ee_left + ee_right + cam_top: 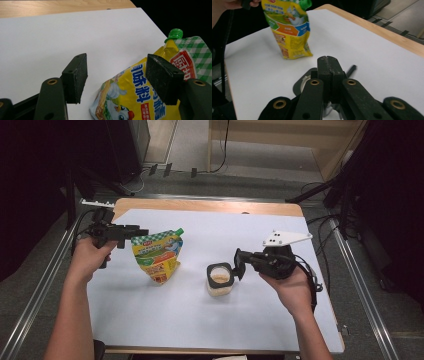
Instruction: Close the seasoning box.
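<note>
A yellow spouted pouch with a green cap stands upright on the white sheet, left of centre. My left gripper is level at the pouch's top left corner. Its pads stand apart and open, with the pouch lying beyond and partly between them, and neither pad presses on it. A small clear jar of beige granules with a black rim stands at the centre. My right gripper is right beside the jar's rim on its right, with its jaws pressed together and nothing seen between them. The jar's rim lies just below those jaws.
A white sheet covers the wooden table. Metal rails run along both sides of the table. Dark stands and cables sit on the floor behind it. In the right gripper view the pouch stands farther off, by the other hand.
</note>
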Demonstrator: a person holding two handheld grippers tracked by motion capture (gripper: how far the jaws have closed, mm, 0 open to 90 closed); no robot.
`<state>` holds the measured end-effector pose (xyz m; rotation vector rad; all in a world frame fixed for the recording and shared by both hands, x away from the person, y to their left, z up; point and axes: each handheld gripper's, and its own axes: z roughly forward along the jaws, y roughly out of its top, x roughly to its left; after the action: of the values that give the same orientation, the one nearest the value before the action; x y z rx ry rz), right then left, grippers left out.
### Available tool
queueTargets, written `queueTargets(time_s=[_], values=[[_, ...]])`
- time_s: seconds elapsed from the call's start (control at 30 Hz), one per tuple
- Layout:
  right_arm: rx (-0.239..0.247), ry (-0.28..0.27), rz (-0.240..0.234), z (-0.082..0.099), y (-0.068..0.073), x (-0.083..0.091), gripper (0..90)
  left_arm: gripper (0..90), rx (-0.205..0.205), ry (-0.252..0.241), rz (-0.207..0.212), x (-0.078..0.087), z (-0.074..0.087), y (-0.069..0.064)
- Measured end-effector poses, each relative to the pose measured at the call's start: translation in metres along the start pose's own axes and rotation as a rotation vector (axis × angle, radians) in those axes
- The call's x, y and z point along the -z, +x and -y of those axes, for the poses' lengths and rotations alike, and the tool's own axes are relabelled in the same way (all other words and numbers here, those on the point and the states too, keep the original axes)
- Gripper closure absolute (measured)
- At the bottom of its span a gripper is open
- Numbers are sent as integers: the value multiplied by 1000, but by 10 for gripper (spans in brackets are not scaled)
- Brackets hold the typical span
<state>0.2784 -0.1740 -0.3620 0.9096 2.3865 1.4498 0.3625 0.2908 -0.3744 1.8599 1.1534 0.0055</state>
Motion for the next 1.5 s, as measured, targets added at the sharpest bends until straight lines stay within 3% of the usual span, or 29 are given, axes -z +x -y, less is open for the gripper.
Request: queueTargets(time_s=[0.17, 0.33, 0.47, 0.63, 0.83, 0.9, 1.17, 1.5], values=[[-29, -10, 60, 6, -17, 7, 900, 339, 10, -5, 2, -1, 1, 0], [-64, 13, 82, 19, -30, -1, 900, 335, 13, -7, 1, -2, 1, -1], [-76, 53, 82, 29, -36, -13, 900, 332, 14, -6, -4, -2, 1, -1], [-114, 74, 49, 38, -41, -25, 900, 331, 15, -8, -6, -2, 1, -1], [-111, 123, 10, 43, -35, -41, 900, 328, 12, -5, -4, -3, 1, -3], [-103, 128, 18, 43, -33, -43, 900, 327, 12, -4, -3, -4, 1, -3], [-100, 86, 5, 36, -29, -35, 900, 323, 19, -1, 1, -5, 1, -2], [-78, 98, -20, 34, -18, -44, 900, 318, 25, -1, -4, -5, 2, -2]])
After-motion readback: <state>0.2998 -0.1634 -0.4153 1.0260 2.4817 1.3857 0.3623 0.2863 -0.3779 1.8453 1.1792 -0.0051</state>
